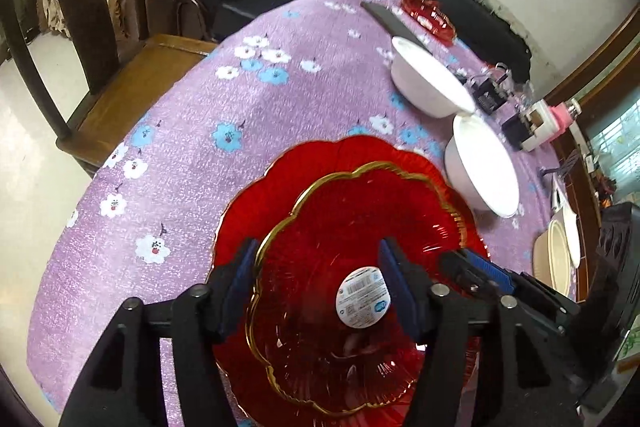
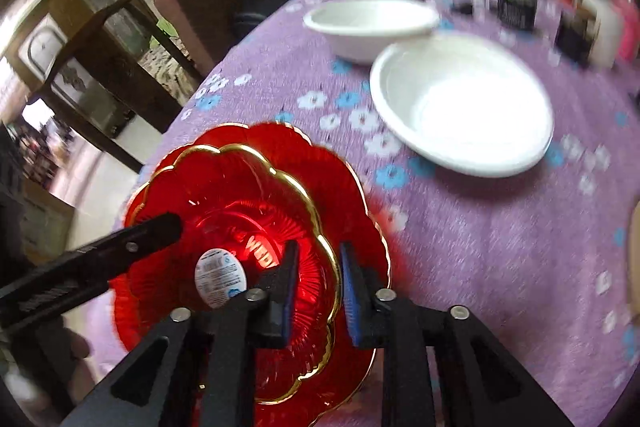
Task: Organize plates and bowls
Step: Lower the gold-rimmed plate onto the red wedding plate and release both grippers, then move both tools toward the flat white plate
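As if straddling rims, tools angled downward

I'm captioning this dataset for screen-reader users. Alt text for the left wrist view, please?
The open left gripper straddles the rim of a gold-edged red glass plate stacked on a larger red plate on a purple floral tablecloth. Two white bowls sit beyond; the right gripper works alongside.

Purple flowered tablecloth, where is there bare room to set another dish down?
The widest bare stretch of the purple flowered tablecloth lies between the stacked red scalloped glass plates and the wooden chair. Another patch lies in front of the nearer white bowl. It is crowded behind the farther white bowl, among small bottles and boxes.
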`<state>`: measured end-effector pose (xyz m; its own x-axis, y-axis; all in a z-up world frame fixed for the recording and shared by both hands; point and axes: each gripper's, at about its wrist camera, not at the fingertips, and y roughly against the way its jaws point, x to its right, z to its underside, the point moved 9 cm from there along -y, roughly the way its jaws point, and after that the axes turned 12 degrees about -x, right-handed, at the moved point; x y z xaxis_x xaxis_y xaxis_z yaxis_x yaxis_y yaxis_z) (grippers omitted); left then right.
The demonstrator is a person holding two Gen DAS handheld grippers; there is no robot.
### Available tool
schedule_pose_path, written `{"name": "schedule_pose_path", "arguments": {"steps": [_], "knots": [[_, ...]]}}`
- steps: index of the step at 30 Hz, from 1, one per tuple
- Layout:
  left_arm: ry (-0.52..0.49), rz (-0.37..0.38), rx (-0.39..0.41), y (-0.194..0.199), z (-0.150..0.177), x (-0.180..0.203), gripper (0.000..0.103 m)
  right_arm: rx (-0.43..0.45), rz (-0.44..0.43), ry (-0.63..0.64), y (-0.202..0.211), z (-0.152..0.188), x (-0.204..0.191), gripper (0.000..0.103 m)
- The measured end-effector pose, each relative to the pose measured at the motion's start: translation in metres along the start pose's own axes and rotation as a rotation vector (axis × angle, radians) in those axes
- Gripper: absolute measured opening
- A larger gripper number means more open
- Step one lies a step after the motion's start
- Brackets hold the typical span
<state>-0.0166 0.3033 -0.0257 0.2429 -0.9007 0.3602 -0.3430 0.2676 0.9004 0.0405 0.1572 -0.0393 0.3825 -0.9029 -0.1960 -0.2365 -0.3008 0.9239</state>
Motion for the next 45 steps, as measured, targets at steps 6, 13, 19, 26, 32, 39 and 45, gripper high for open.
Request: {"name": "schedule_pose_path", "arguments": {"steps": [6,13,19,26,32,39,45], "knots": [[-0.008,0.011,0.064,0.018,0.001,0.003,0.064,0.141,0.028,0.029,0.034,-0.006,-0.004,0.036],[-0.092,-0.13,0.342,0.091,0.013,0.026,0.082,0.411,0.158,0.049,0.113,0.012,0.019,0.066],[-0.139,-0.306,0.546,0.124,0.034,0.056,0.097,0.577,0.27,0.019,0.15,0.042,0.048,0.087],[-0.214,-0.367,0.553,0.109,0.051,0.097,0.097,0.559,0.202,-0.069,0.159,0.069,0.085,0.087],[-0.288,-0.402,0.507,0.089,0.062,0.123,0.097,0.547,0.219,-0.157,0.164,0.09,0.135,0.088],[-0.342,-0.418,0.459,0.07,0.069,0.143,0.097,0.538,0.203,-0.266,0.17,0.107,0.182,0.088],[-0.357,-0.416,0.417,0.056,0.07,0.144,0.097,0.514,0.189,-0.273,0.162,0.105,0.184,0.088]]}}
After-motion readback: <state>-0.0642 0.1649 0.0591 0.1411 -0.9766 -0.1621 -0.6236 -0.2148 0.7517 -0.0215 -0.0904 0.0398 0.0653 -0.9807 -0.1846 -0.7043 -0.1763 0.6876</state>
